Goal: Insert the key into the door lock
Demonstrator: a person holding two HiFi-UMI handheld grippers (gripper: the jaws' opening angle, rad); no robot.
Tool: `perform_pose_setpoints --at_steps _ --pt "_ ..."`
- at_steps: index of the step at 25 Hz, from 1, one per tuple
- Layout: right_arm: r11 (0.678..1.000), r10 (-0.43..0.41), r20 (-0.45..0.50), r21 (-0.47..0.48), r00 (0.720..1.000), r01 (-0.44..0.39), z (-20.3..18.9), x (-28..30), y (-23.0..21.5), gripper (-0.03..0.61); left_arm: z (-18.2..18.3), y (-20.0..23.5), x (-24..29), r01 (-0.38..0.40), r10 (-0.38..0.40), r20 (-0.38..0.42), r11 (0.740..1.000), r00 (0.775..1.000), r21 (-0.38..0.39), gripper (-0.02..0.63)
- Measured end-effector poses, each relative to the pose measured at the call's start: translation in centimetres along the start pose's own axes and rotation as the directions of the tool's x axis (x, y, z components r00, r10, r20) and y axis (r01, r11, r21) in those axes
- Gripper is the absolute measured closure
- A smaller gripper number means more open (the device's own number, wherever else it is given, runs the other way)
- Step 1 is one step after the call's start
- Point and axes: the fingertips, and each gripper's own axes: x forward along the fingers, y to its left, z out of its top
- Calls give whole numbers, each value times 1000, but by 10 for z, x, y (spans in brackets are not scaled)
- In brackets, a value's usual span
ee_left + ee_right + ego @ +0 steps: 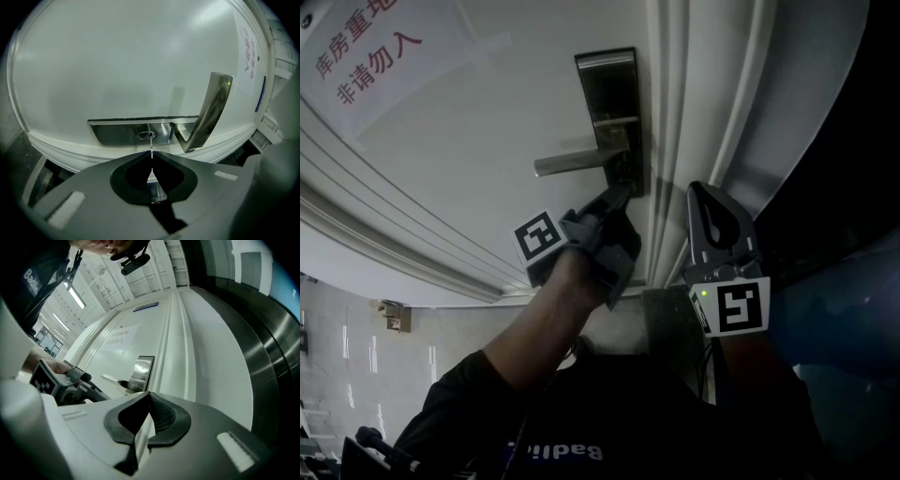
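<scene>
- Left gripper [152, 155], jaws nearly together, pinches the key [152, 146]. Its blade juts toward 12 o'clock, with the tip at the keyhole [147, 135]; whether it has entered, I cannot tell.
- Key looks light, thin, stiff and slick. It would likely swivel between the pads, so grip flat on its broad rear end.
- Lock plate [117, 132] surrounds the keyhole; door handle [211, 112] stands at 2 o'clock.
- Right gripper [149, 395] is closed and empty, apart from the lock.
</scene>
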Motion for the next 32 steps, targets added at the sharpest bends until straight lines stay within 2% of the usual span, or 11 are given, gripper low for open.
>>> perform_pose_setpoints --at_steps 14,24,32 --pt "1000 4 -16 15 1000 -4 -9 2 0 575 10 -1 10 13 -13 -1 1000 1000 -1 583" --pt "1000 0 -21 -20 1000 0 -6 2 1 575 16 -1 16 33 -33 -2 999 999 -16 583" --pt "1000 -8 -31 -12 999 7 -3 4 3 575 18 0 19 48 -48 -12 998 999 -28 581"
